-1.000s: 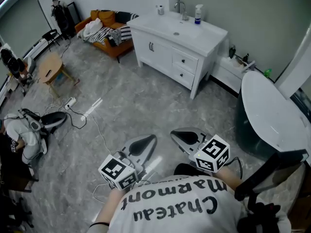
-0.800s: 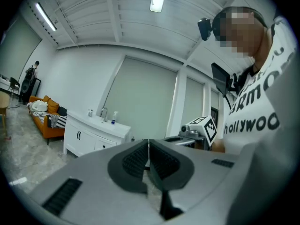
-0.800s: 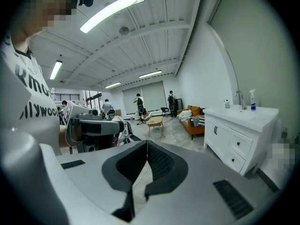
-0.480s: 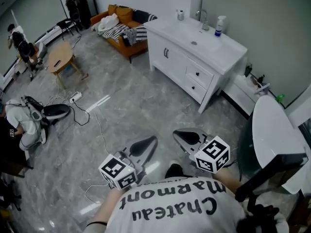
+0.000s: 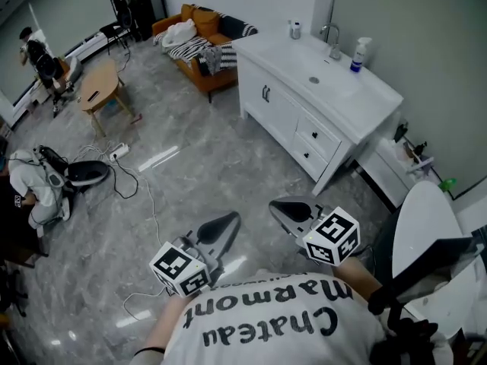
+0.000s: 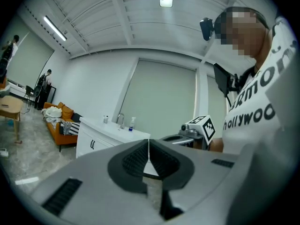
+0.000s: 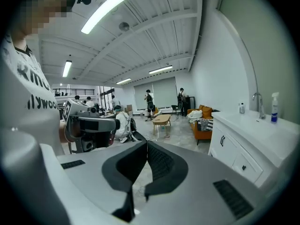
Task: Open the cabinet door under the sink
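Observation:
The white sink cabinet (image 5: pixel 304 120) stands against the far wall, with a faucet (image 5: pixel 332 33) and a spray bottle (image 5: pixel 357 54) on its top. Its closed door (image 5: pixel 266 97) carries two dark handles at the left end, with drawers to the right. My left gripper (image 5: pixel 221 226) and right gripper (image 5: pixel 293 210) are held side by side low in the head view, well short of the cabinet across bare floor. Both are shut with nothing between the pads. The left gripper view shows the cabinet (image 6: pixel 96 142) far off; the right gripper view shows its door handles (image 7: pixel 222 140).
An orange sofa (image 5: pixel 199 44) sits left of the cabinet, and a round wooden table (image 5: pixel 99 82) further left. A white bathtub (image 5: pixel 426 234) lies at the right. Cables (image 5: pixel 144 196) and gear lie on the floor at left, beside a crouched person (image 5: pixel 27 185).
The cabinet has shifted right and down in the head view and looks nearer, as I move across the floor toward it. Both grippers keep their place in the view, still shut.

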Demonstrator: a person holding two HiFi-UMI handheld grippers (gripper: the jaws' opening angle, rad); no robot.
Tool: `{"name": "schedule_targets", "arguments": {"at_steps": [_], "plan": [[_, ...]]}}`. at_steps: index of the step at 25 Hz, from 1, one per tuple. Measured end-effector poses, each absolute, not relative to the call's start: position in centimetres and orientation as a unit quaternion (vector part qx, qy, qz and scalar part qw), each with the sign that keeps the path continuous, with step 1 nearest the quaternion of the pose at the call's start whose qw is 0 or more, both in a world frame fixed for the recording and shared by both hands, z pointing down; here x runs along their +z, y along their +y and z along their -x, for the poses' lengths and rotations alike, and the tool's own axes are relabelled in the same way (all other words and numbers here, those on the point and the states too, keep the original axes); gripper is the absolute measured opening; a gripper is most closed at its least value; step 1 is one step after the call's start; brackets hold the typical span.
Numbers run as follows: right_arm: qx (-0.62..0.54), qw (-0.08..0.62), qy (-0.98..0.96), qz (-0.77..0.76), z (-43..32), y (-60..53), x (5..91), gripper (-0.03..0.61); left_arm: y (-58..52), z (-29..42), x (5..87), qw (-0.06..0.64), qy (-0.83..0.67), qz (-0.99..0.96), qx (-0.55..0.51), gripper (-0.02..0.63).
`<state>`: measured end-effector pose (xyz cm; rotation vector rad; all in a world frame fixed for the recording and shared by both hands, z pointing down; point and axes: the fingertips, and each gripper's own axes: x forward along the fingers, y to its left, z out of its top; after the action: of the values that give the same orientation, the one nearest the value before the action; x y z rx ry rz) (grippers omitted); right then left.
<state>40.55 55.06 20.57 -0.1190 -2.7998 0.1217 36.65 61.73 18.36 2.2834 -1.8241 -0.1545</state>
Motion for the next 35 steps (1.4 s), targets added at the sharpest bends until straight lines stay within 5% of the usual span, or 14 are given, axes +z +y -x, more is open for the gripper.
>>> {"name": "schedule_targets", "arguments": {"at_steps": [35], "plan": [[0.077, 0.196, -0.977, 0.022, -28.9, 40.2, 24.4, 0.012, 47.3, -23.8, 19.9, 0.104, -0.625, -0.773, -0.013, 0.011]]}}
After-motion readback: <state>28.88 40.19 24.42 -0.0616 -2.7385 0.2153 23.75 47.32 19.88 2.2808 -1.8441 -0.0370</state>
